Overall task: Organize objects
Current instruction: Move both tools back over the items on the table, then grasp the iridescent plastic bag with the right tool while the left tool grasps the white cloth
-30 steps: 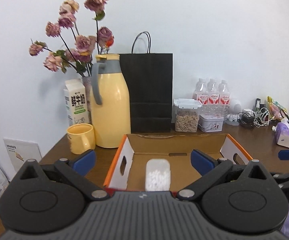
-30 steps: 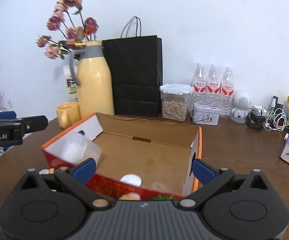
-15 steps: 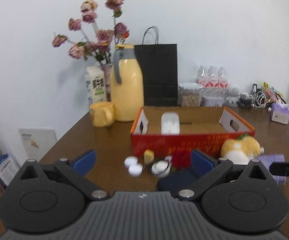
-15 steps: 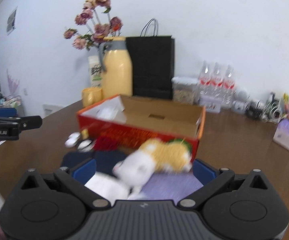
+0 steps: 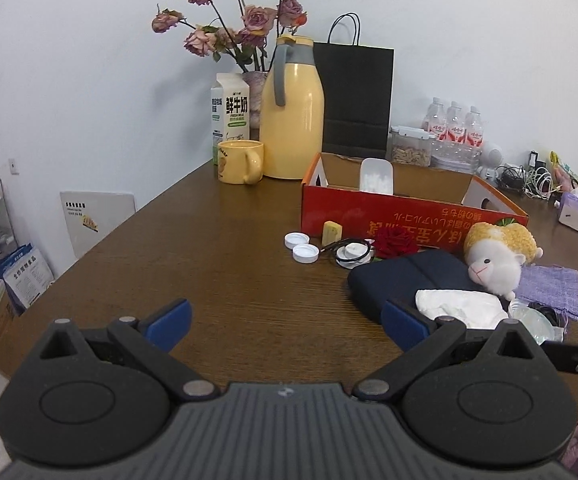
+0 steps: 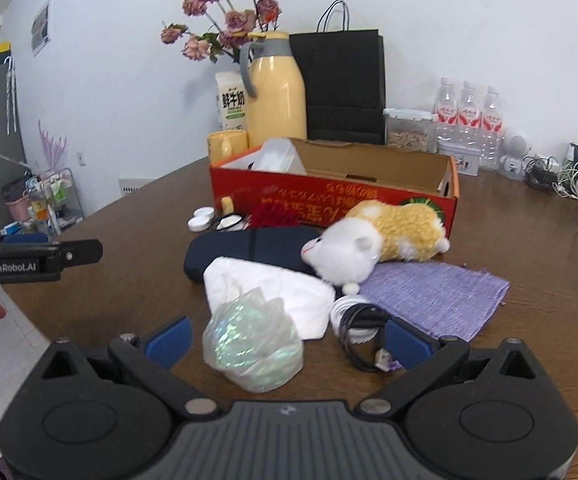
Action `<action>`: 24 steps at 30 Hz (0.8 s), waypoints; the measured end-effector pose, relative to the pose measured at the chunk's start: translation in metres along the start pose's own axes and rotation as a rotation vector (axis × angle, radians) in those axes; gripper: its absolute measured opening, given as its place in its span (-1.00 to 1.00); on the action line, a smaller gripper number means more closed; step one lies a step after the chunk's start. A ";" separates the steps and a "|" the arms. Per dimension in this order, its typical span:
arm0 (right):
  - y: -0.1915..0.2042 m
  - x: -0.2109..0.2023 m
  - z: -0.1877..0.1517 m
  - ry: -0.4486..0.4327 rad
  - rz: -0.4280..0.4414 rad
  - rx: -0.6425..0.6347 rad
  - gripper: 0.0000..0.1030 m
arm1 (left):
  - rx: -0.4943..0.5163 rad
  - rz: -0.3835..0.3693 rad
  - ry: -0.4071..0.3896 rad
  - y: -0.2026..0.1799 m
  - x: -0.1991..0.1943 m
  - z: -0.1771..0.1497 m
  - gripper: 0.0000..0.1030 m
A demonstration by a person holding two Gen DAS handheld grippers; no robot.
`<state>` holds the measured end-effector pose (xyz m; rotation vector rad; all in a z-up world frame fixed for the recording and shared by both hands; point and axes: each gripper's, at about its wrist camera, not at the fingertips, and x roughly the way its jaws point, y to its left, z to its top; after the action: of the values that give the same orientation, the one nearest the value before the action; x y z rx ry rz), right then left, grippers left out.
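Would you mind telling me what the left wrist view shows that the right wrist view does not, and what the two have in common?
Only the left wrist view shows the left gripper held open over bare table, with nothing between its fingers.

Only the right wrist view shows the right gripper open, the iridescent plastic bag lying between its fingers, and the coiled black cable beside the bag.

Both show the red cardboard box with a white container inside, the plush toy, the dark blue pouch, the purple cloth and the yellow jug.

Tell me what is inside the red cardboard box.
The red cardboard box holds a clear plastic container of small white pieces at its left end. Its front wall hides the floor, so other contents cannot be seen.
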<state>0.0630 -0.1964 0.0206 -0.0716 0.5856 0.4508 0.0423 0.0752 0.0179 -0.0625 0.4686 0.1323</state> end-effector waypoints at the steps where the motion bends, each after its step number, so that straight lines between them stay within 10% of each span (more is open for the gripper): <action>1: 0.001 0.003 -0.001 0.006 0.002 -0.003 1.00 | -0.002 -0.003 0.001 0.001 0.000 -0.001 1.00; 8: 0.008 0.020 -0.005 0.030 0.019 -0.028 0.72 | -0.018 -0.002 0.026 0.006 0.003 -0.007 1.00; 17: 0.004 0.026 -0.006 0.031 0.072 -0.006 -0.12 | -0.020 -0.002 0.037 0.007 0.009 -0.008 1.00; 24: -0.002 0.019 -0.004 -0.009 0.082 0.007 -0.24 | 0.006 -0.006 0.039 -0.003 0.012 -0.003 1.00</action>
<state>0.0762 -0.1916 0.0065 -0.0390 0.5830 0.5283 0.0520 0.0736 0.0094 -0.0607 0.5072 0.1238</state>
